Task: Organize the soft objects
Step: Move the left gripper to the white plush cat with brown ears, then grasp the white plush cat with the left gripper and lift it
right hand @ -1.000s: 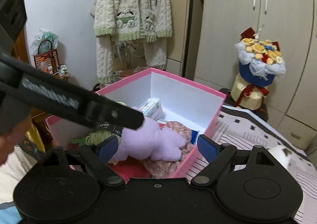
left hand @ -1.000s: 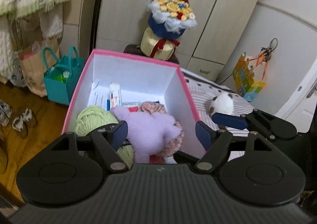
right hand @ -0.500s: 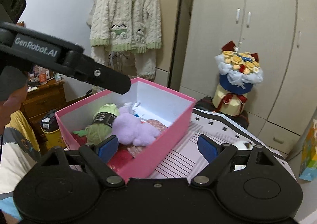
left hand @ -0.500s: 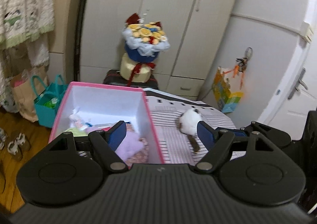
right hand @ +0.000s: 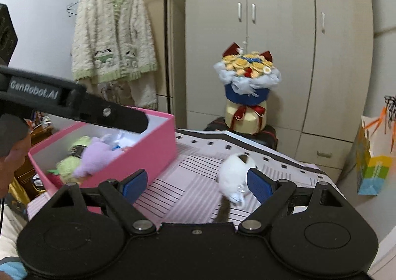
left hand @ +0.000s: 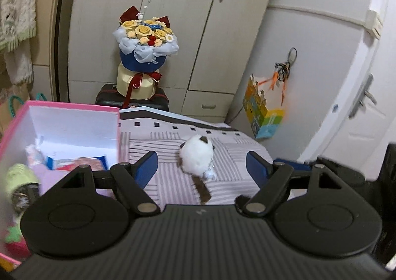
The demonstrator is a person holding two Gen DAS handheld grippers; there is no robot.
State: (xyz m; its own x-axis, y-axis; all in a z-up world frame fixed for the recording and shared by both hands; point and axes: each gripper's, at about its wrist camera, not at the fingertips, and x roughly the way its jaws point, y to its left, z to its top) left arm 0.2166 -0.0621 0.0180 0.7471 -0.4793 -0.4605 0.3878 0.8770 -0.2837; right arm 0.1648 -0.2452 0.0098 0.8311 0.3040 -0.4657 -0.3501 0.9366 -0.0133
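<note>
A white plush toy with a brown tail (left hand: 196, 156) lies on the striped sheet (left hand: 230, 146), also in the right wrist view (right hand: 234, 173). A pink box (left hand: 71, 106) at left holds a purple plush (right hand: 97, 156), green yarn (right hand: 68, 165) and other soft items. My left gripper (left hand: 201, 163) is open and empty, above and just short of the white plush. My right gripper (right hand: 196, 184) is open and empty, with the white plush beside its right finger (right hand: 258, 184). The left gripper's body (right hand: 74, 104) crosses the right view above the box.
A flower bouquet (left hand: 144, 57) stands on a dark suitcase (left hand: 106, 97) behind the bed, before wardrobe doors (left hand: 173, 20). A colourful paper bag (left hand: 262, 111) hangs at right by a white door. A knit cardigan (right hand: 113, 40) hangs at left.
Both grippers have swung right, away from the pink box and toward the white plush, which now sits between the fingers' lines of sight. Both stayed open and empty.
</note>
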